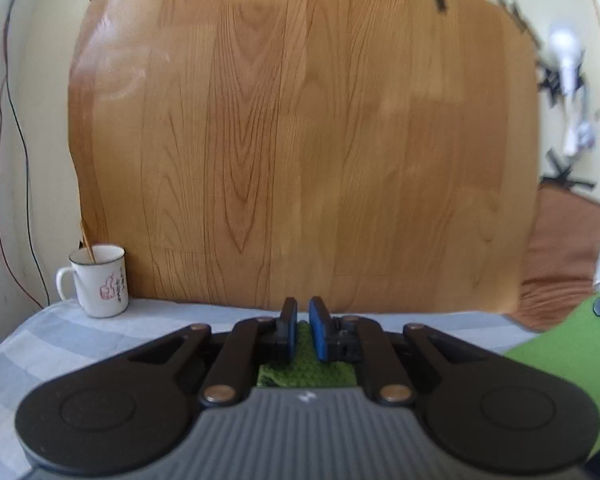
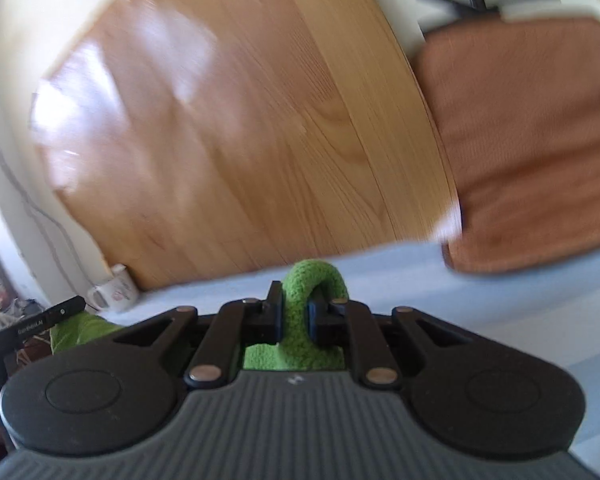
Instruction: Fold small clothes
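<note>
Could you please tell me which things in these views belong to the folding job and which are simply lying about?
Part of the job:
green knitted garment
left gripper, nearly closed over it
right gripper, pinching a fold of it
blue-grey cloth beneath

Lying about:
white mug
brown cushion

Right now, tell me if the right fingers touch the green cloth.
Touching. The right wrist view shows the right gripper fingers clamped on a loop of green cloth.

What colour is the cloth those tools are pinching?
Bright green cloth, clearest in the right wrist view.
</note>
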`<state>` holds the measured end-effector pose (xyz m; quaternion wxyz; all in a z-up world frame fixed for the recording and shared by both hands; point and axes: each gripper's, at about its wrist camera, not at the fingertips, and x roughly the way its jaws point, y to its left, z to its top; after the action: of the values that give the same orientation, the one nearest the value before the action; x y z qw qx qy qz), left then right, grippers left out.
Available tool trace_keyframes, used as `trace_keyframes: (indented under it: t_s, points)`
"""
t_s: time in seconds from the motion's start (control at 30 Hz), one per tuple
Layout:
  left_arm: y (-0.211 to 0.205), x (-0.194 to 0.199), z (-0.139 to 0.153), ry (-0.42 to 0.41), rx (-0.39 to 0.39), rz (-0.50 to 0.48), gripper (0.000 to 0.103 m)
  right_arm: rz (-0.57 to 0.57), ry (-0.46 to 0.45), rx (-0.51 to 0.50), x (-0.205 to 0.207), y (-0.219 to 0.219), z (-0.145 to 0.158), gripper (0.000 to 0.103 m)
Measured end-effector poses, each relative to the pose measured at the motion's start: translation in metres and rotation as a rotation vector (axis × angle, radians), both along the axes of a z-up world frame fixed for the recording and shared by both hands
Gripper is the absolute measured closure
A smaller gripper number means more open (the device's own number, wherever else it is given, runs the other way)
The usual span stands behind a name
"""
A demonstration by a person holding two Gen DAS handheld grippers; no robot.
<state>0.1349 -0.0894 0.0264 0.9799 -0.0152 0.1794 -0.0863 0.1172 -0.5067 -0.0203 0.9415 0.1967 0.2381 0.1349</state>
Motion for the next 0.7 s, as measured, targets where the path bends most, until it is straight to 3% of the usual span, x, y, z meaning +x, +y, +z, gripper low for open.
trace_keyframes:
  t_s: [0.13,0.2,0.27,0.33,0.37,0.47,0.57,0.63,0.7]
  points:
    - [-0.015,0.026,-0.037,0.117,0.106,0.027,0.095,-0.037,0.142,-0.062,0.013,-0.003,-0.036,0.086]
    - [-0.021,0.030,-0.053,0.185,0.191,0.028,0.095,-0.037,0.154,-0.015,0.006,-0.012,-0.044,0.084]
    - [-0.023,0.023,-0.066,0.212,0.264,0.011,0.095,-0.038,0.153,0.003,-0.003,-0.018,-0.041,0.074]
    - [-0.020,0.010,-0.065,0.194,0.300,-0.005,0.093,-0.076,0.129,-0.069,-0.016,-0.018,-0.029,0.062]
    - [-0.014,0.005,-0.060,0.206,0.288,-0.011,0.091,-0.093,0.095,-0.108,-0.023,-0.017,-0.020,0.062]
    - [0.017,-0.007,-0.036,0.240,0.137,-0.014,0.090,-0.038,-0.048,-0.165,-0.051,-0.007,0.012,0.062]
    - [0.049,-0.021,-0.018,0.252,-0.008,0.015,0.090,0.234,-0.188,-0.285,-0.081,0.046,0.038,0.058]
    - [0.064,-0.028,-0.014,0.268,-0.090,0.033,0.090,0.432,-0.255,-0.441,-0.092,0.098,0.041,0.040]
    - [0.072,-0.036,-0.013,0.288,-0.175,0.032,0.090,0.614,-0.328,-0.583,-0.097,0.146,0.035,0.034]
